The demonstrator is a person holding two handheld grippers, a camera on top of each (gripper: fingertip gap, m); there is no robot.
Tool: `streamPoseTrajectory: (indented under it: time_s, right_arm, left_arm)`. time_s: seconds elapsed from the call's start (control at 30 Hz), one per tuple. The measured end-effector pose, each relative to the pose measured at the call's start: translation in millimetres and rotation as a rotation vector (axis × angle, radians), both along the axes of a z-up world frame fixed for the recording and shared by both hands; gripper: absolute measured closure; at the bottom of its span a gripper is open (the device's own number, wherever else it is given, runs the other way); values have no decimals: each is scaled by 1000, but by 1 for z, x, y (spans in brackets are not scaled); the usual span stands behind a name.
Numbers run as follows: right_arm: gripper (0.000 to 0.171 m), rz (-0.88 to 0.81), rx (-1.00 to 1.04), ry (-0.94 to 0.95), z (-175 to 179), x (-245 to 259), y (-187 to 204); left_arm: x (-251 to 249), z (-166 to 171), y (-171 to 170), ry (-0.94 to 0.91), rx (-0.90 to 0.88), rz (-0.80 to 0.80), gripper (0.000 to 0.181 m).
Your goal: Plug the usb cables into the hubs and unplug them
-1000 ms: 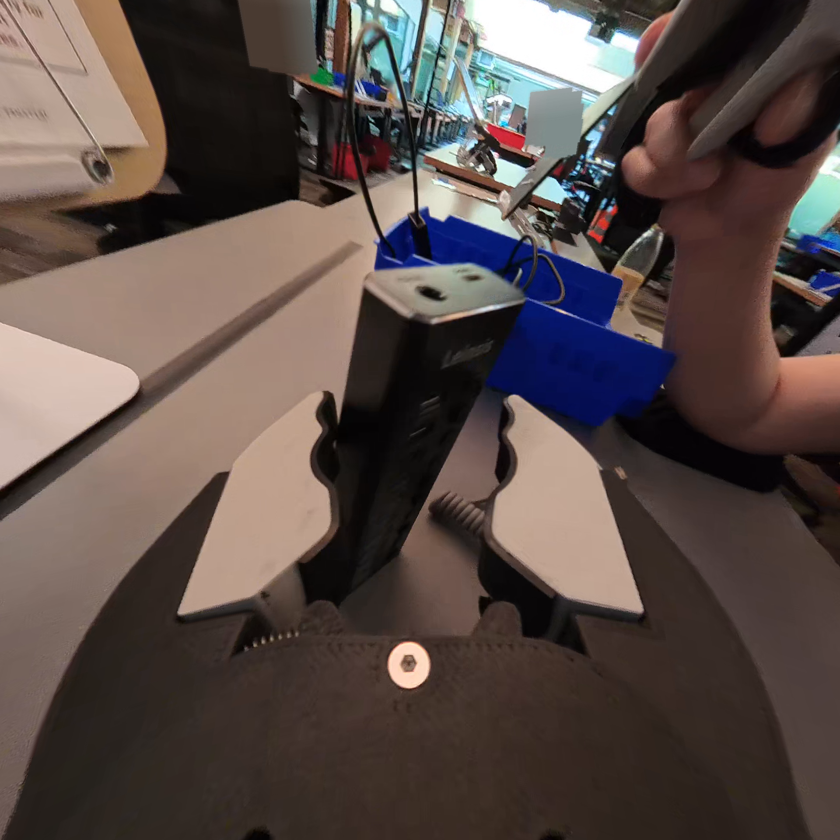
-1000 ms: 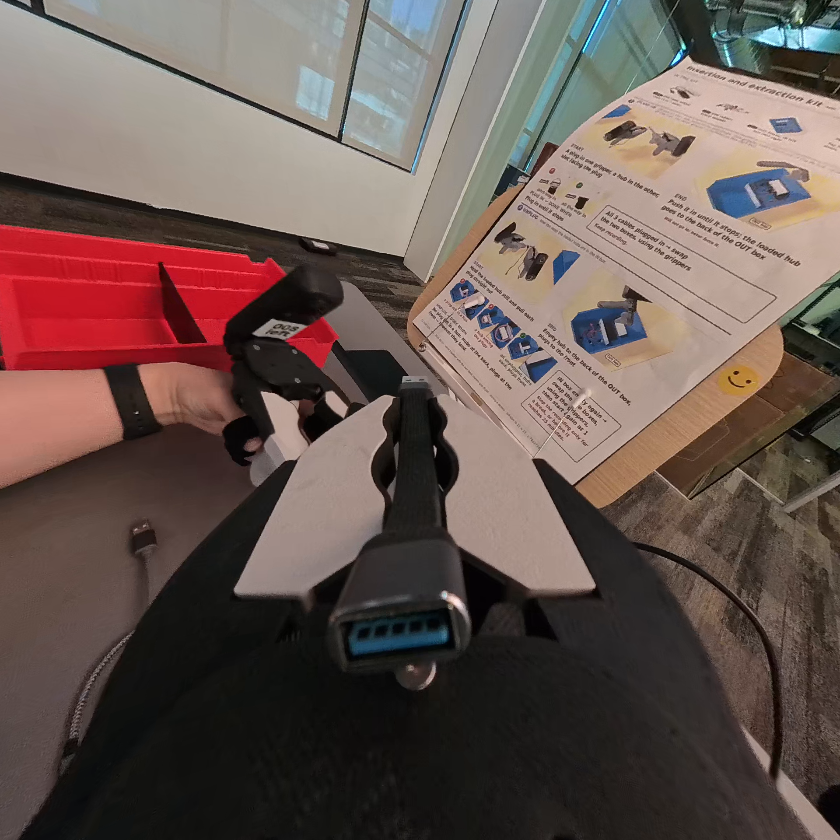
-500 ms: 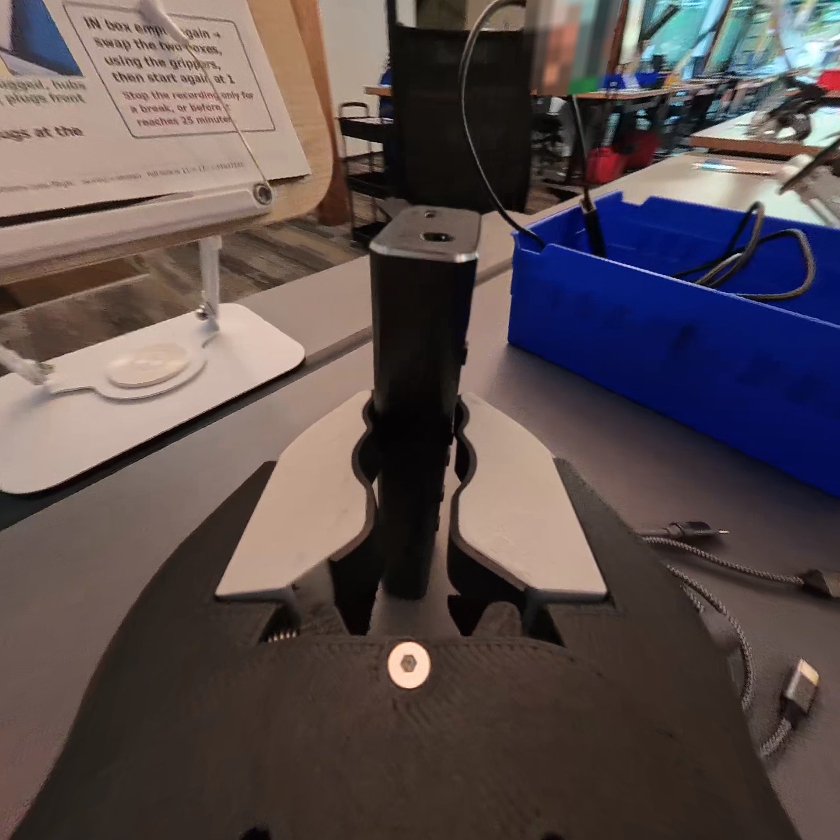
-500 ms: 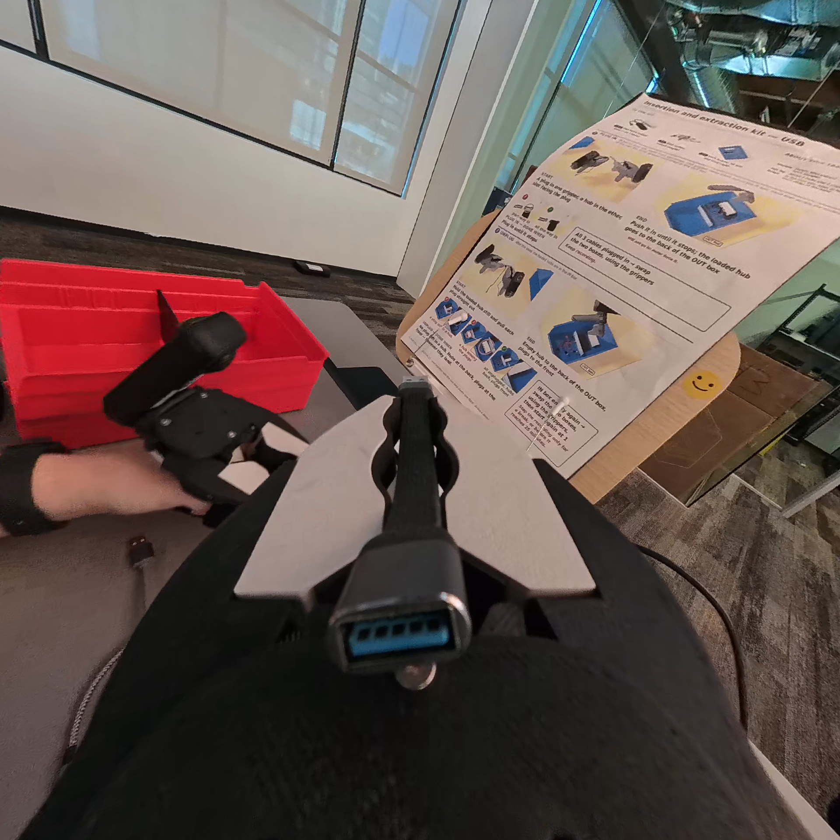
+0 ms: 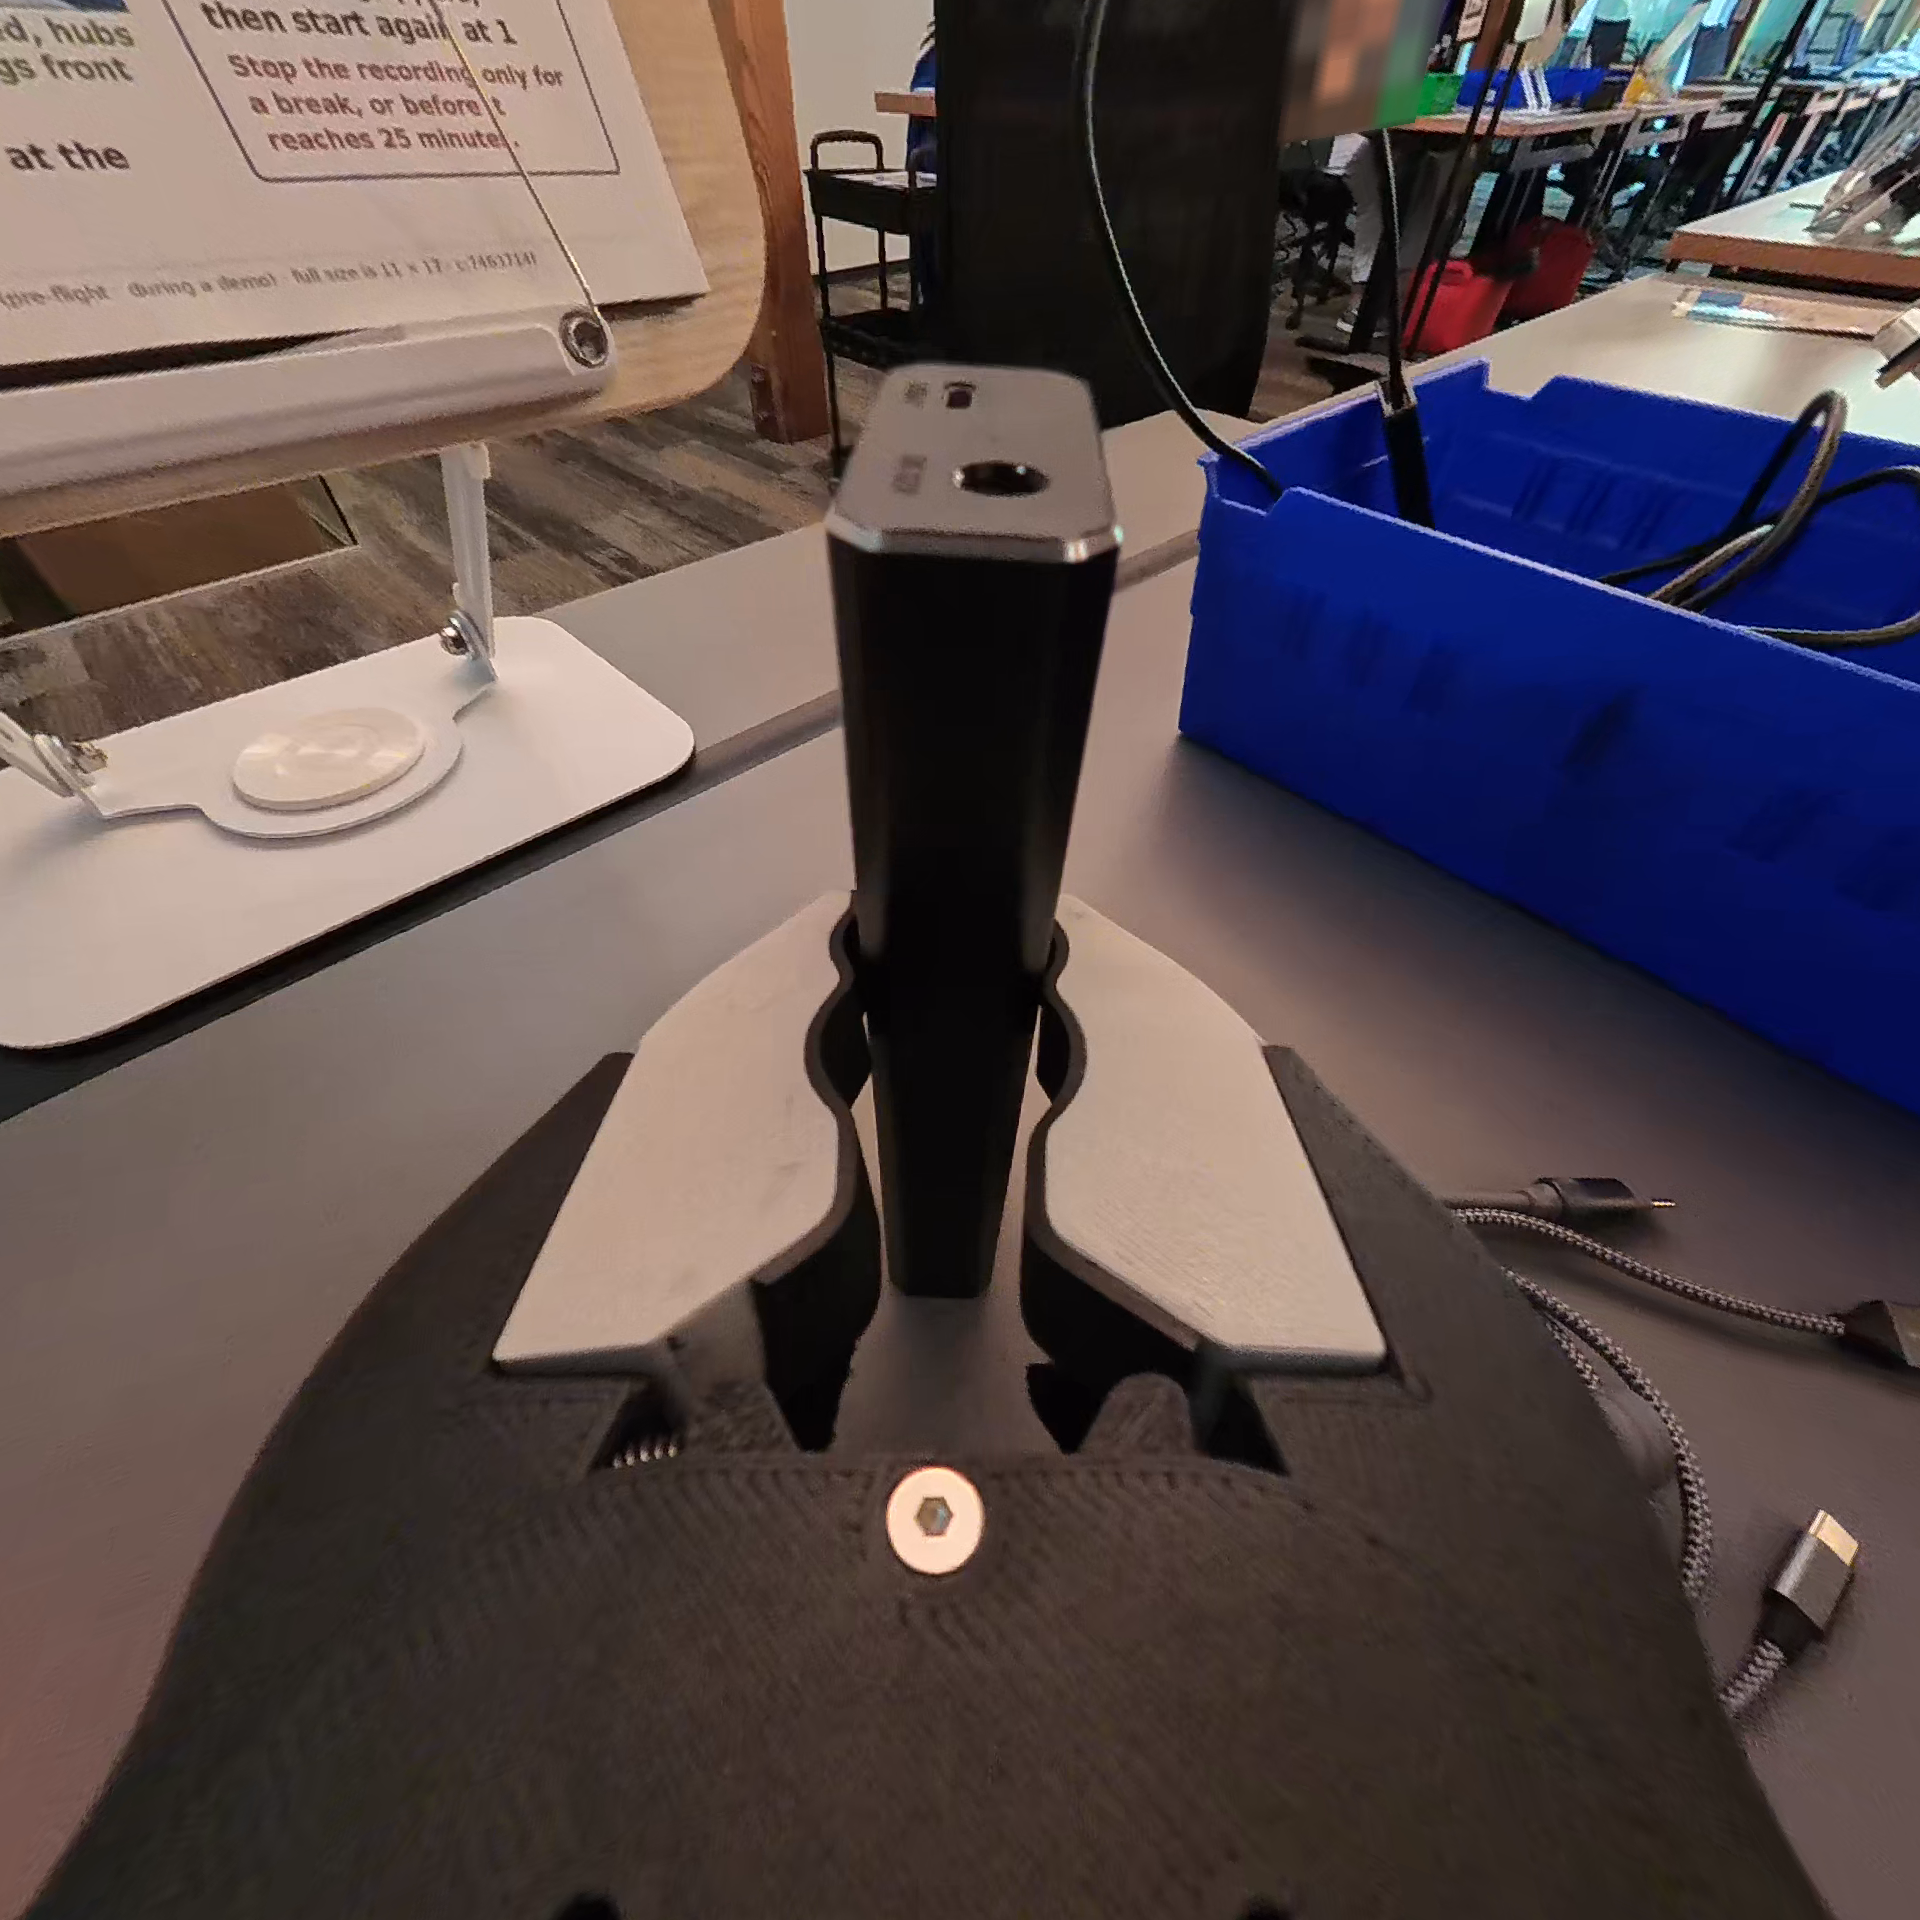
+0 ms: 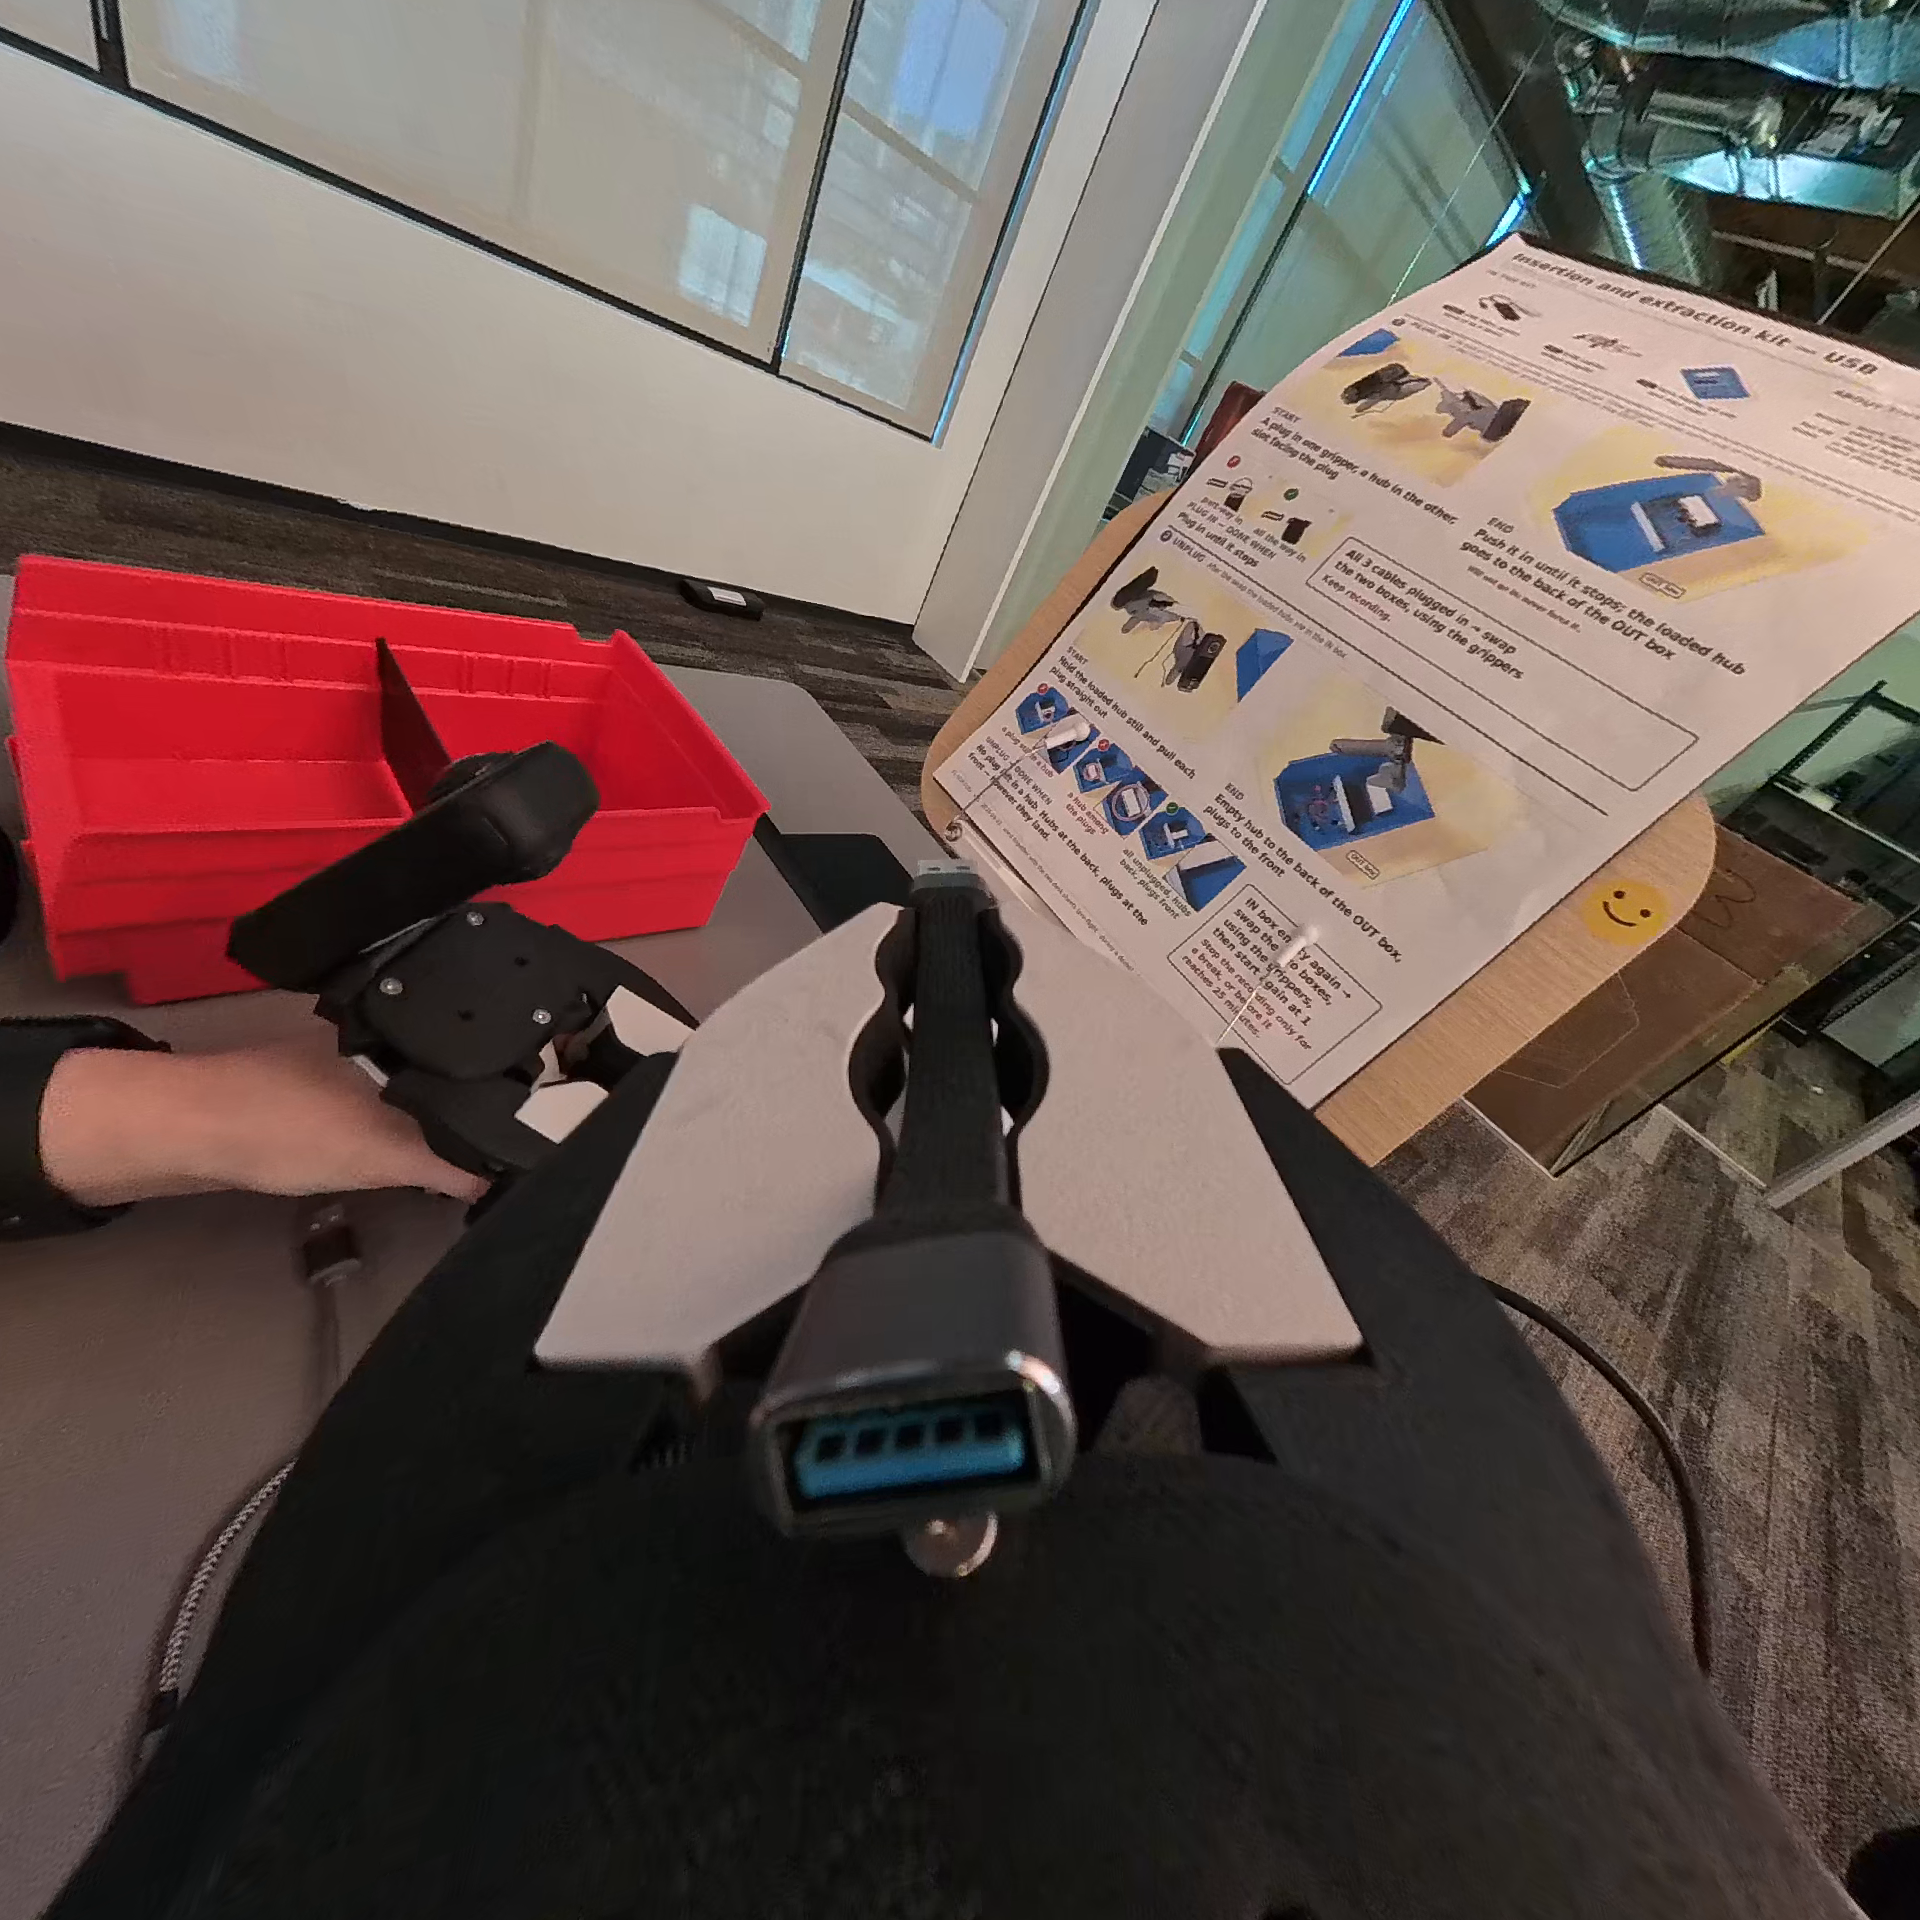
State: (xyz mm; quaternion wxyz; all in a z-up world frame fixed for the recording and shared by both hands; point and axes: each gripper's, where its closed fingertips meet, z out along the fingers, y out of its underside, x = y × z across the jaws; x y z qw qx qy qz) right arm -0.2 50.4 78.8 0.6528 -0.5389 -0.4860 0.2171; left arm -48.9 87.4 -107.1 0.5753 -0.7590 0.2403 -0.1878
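My left gripper (image 5: 951, 966) is shut on a black USB hub (image 5: 966, 727), which sticks out forward between the fingers, its end face with a round socket pointing away. My right gripper (image 6: 945, 935) is shut on a short black USB cable (image 6: 940, 1091). The cable's metal plug tip (image 6: 948, 878) points forward and its blue-lined socket end (image 6: 914, 1444) faces the camera. In the right wrist view the left gripper (image 6: 447, 966) is low at the left above the table, held by a hand (image 6: 208, 1122). The hub is hidden there.
A blue bin (image 5: 1558, 707) with black cables (image 5: 1766, 540) stands to the right of the hub. Loose braided cables (image 5: 1621, 1340) lie on the grey table. A white stand base (image 5: 312, 831) holds an instruction sheet (image 6: 1455, 675). A red divided bin (image 6: 312, 769) sits behind the left gripper. About 20 cm separates my left fingertips from my right.
My left gripper has closed on the hub and swung left, from the blue bin toward the white stand. My right gripper still holds the cable and has shifted only slightly.
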Motion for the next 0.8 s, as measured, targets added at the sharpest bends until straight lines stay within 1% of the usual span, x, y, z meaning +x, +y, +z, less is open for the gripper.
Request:
streamPoseTrajectory:
  time_s: [0.1,0.27,0.37,0.47,0.53,0.67,0.8]
  right_arm:
    - [157,-2,-1,3,1,2,1]
    - [158,-7,-1,5,1,3,2]
    - [158,-8,0,4,1,4,3]
    - [157,-8,2,4,2,5,2]
    - [158,-7,3,5,2,5,2]
    - [157,-9,3,3,2,5,3]
    - [157,-15,0,-5,0,6,5]
  left_arm:
    - [0,0,0,-22,-12,-1,152]
    - [1,-2,-3,-39,-64,-3,145]
    - [4,-19,-5,23,-144,-27,135]
    - [1,-25,-1,73,-116,-9,140]
    - [3,-33,-1,103,-157,-28,137]
    - [7,-47,2,104,-199,-66,134]
    - [8,-51,4,115,-215,-92,135]
